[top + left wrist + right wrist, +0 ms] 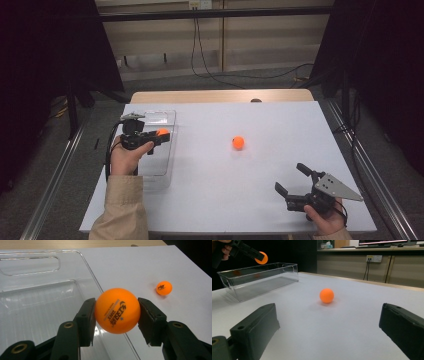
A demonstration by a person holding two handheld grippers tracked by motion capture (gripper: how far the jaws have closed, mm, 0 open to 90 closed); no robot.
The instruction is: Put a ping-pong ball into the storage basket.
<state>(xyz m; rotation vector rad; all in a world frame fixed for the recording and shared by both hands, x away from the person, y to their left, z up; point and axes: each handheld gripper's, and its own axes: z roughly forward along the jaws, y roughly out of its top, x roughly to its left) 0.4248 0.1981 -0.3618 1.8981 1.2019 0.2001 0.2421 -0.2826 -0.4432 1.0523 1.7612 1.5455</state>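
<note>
Left tongs (116, 315) clench our orange ball (117, 310) above the clear bin's (37, 305) near wall (poised, we judge, for dropping in). Right tongs (329, 330) gape empty, facing the second ball (326, 295) mid-desk (352, 322).

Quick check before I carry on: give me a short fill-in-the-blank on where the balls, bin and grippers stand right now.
1. The left gripper is shut on an orange ____.
2. That held ball hangs above the clear ____.
3. The other orange ball lies on the white ____.
4. The right gripper has its jaws ____.

Missing words: ball; bin; table; open
</note>
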